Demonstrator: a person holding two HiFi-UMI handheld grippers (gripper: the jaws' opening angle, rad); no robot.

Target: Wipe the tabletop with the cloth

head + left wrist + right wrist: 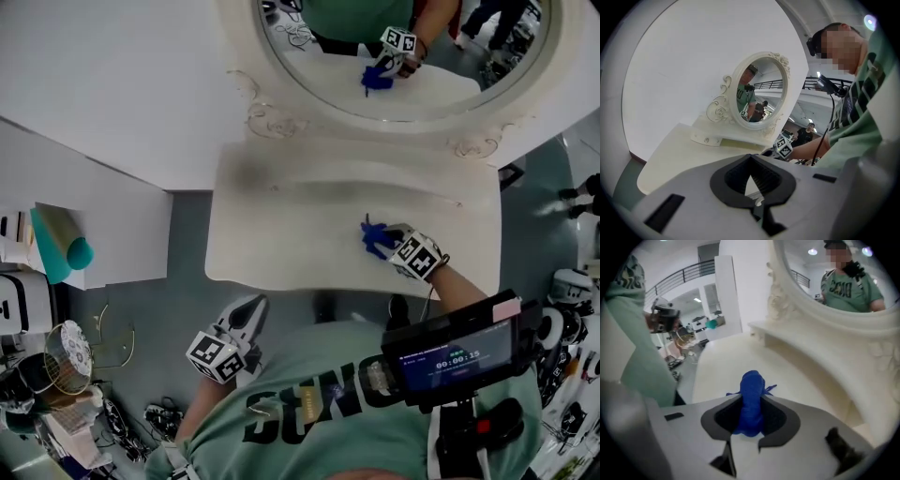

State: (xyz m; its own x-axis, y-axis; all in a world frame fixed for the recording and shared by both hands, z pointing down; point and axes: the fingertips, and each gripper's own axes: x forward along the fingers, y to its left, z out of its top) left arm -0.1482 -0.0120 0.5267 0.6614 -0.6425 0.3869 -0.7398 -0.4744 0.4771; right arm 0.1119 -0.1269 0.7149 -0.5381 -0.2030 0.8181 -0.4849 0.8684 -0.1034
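Because the wiping needs only one tool on the surface, the right gripper (pixel 386 240) alone works the cream tabletop (pixel 300 225). Its jaws are clamped on the blue cloth (pixel 375 234), which is bunched into a wad between them and sticks out past the tips, so fabric rather than plastic meets the surface. The cloth lies on the right front part of the tabletop, apart from the base of the oval mirror (pixel 450 84). The gripper is tilted low toward the surface, an angle that probably serves to press the wad down. The left gripper (pixel 246 317) hangs off the front edge beside the person's torso, with its jaws brought together at the tips and nothing between them, which leaves the sweep path free. No wipe marks are readable, so how much of the tabletop has been covered cannot be judged.
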